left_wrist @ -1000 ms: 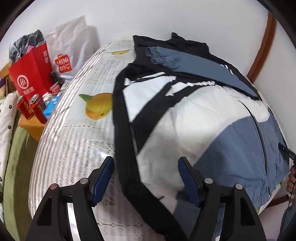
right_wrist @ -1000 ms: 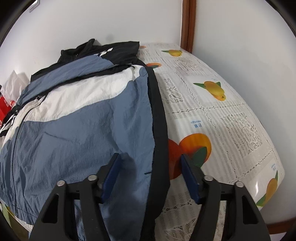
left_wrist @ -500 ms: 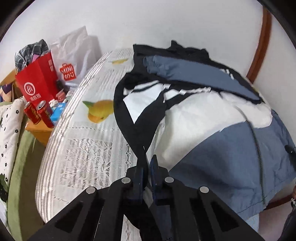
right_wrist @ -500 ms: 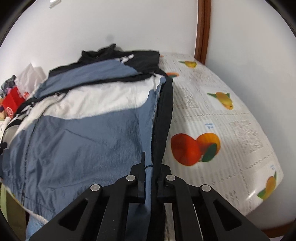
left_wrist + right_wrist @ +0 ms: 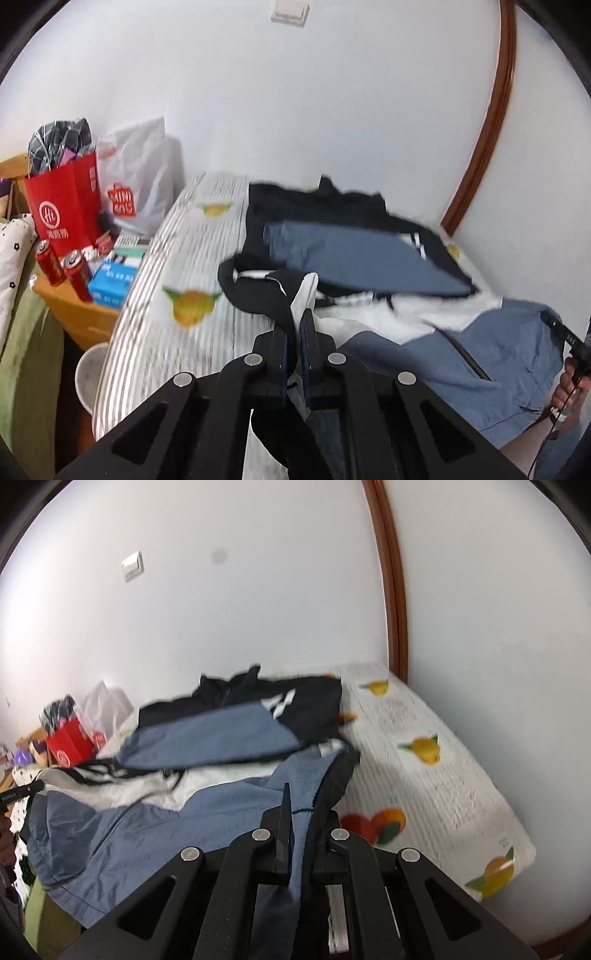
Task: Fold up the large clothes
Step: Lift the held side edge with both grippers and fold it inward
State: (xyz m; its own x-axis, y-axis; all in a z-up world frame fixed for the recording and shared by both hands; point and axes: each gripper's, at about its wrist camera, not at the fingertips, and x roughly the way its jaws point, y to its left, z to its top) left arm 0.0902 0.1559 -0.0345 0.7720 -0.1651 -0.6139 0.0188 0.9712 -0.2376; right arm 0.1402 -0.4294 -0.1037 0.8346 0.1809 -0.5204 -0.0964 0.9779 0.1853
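The jacket point(image 5: 362, 254), in blue, white and black panels, lies spread over the table point(image 5: 173, 332), and I see its near hem lifted off the fruit-printed cloth at both corners. My left gripper point(image 5: 297, 332) has its jaws pressed almost together on the black edge band at the jacket's left corner, with cloth hanging down below the fingers. My right gripper point(image 5: 301, 812) is likewise clamped nearly closed on the blue and black fabric of the right corner. In the left view a blue sleeve point(image 5: 354, 258) lies folded across the chest, toward 12 o'clock from the grip. Off the table's edge, at 9 o'clock in that view, stand two red cans point(image 5: 62, 266), a red paper bag point(image 5: 62, 206) and a white plastic bag point(image 5: 140, 173).
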